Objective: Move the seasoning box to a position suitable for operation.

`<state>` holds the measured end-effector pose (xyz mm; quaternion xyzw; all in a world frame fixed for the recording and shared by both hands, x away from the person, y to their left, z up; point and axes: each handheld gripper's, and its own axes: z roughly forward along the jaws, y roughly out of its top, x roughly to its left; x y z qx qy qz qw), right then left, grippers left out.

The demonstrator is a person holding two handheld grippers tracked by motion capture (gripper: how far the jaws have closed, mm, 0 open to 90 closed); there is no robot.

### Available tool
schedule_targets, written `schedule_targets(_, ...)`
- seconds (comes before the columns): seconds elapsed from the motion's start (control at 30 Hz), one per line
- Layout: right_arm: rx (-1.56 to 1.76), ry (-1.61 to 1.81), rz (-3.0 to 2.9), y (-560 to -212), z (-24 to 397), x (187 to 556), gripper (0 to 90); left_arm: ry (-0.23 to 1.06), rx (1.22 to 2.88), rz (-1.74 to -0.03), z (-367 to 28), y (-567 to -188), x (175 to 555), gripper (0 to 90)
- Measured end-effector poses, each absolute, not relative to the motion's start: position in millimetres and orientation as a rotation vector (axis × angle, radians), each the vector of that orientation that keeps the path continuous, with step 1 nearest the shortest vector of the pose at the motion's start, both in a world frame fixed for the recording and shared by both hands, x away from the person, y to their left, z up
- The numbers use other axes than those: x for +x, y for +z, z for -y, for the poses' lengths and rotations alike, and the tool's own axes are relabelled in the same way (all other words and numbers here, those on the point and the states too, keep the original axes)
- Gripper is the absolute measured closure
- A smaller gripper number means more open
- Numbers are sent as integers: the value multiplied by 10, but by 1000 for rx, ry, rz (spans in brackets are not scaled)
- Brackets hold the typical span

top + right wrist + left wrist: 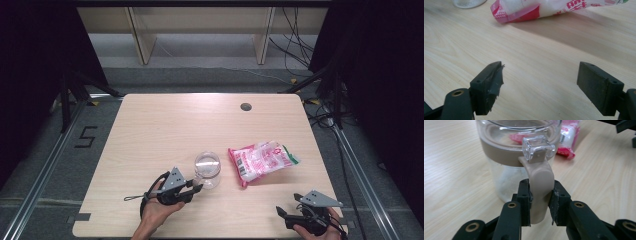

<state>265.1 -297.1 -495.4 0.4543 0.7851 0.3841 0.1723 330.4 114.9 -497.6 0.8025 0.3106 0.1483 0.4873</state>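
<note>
while the left gripper (196, 188) held the tan handle (540, 192) of the glass jar (207, 169), its two black jaws were pressed on both sides of it. the jar stood on the table (165, 125), near the middle and close to the person's side. its clear lid (520, 126) was on, with a clear latch (537, 147) at the front, so opening it looked like the job not done yet. the jar looked nearly empty, though i could not tell for sure. just to the right lay a pink and white bag (262, 161), shut and full of something white. far right, the right gripper (288, 205) waited near the table edge, its jaws wide apart and holding nothing.
</note>
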Motion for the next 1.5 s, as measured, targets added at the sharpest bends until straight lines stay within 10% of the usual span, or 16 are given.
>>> schedule_targets(1.5,1269,1076,-2256,-4983,2984,2699,219,526,1945,-842,-1088,-4998,3851,745)
